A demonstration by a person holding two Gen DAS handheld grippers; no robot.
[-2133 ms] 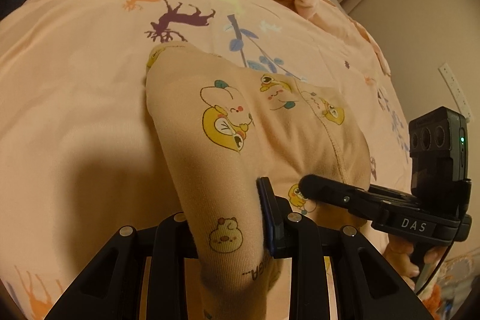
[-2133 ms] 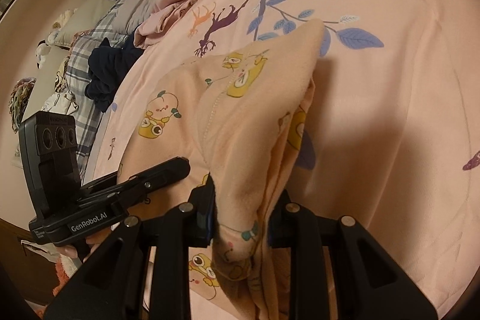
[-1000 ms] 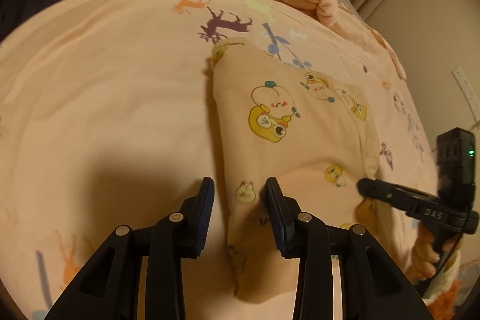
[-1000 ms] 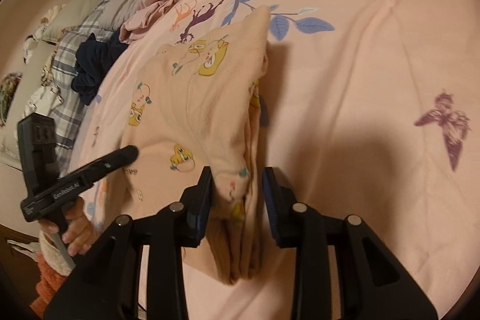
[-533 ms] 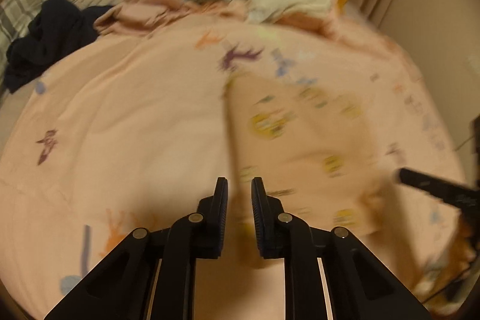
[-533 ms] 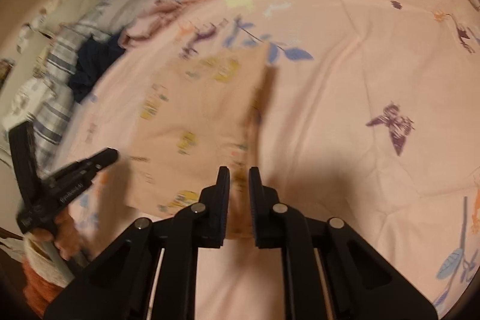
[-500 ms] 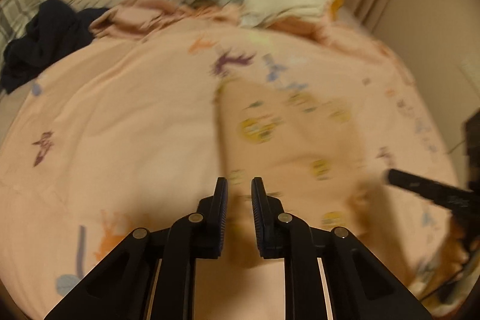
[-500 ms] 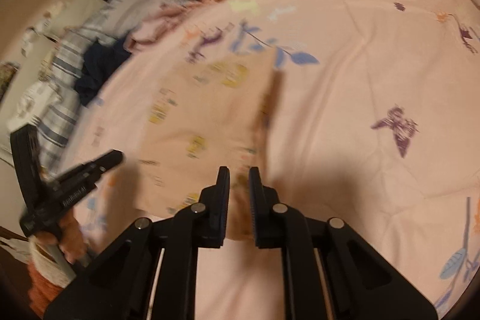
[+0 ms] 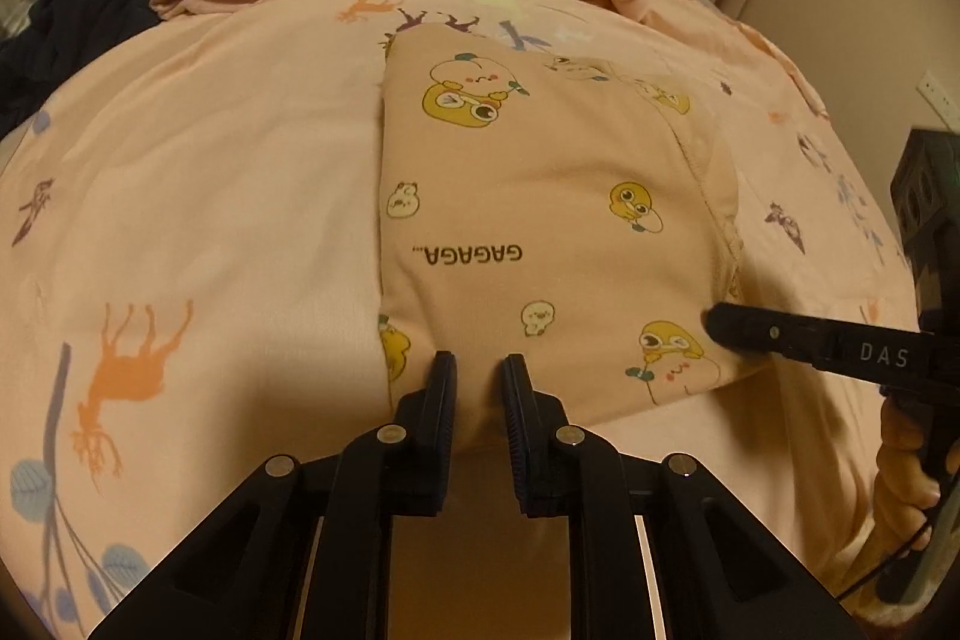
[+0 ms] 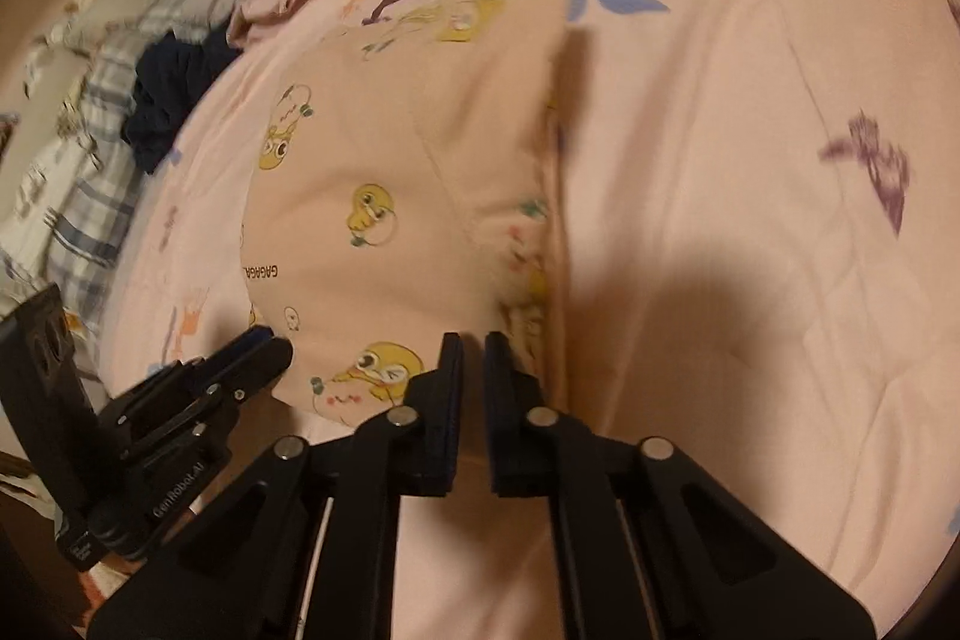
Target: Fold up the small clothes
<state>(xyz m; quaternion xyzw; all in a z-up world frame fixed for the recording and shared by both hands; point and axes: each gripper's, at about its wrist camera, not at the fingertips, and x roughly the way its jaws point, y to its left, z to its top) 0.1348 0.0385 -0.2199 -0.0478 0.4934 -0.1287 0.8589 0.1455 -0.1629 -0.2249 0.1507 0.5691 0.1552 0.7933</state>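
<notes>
With the folded peach garment [image 9: 540, 196] lying flat mid-bed on the pink quilt [image 9: 198, 196], fold step judged laid down; next, likely another fold or a carry. Left gripper [image 9: 478, 370] and right gripper [image 10: 474, 352], just narrowed at its near edge, grasping nothing. No containers visible.

The folded garment [image 9: 540, 196] carried the printed word "GAGAGA...", upside down in the left wrist view and sideways in the right. The right gripper [image 9: 720, 325] bore the letters "DAS"; the left gripper [image 10: 270, 352] was marked "GenRobot.AI".
</notes>
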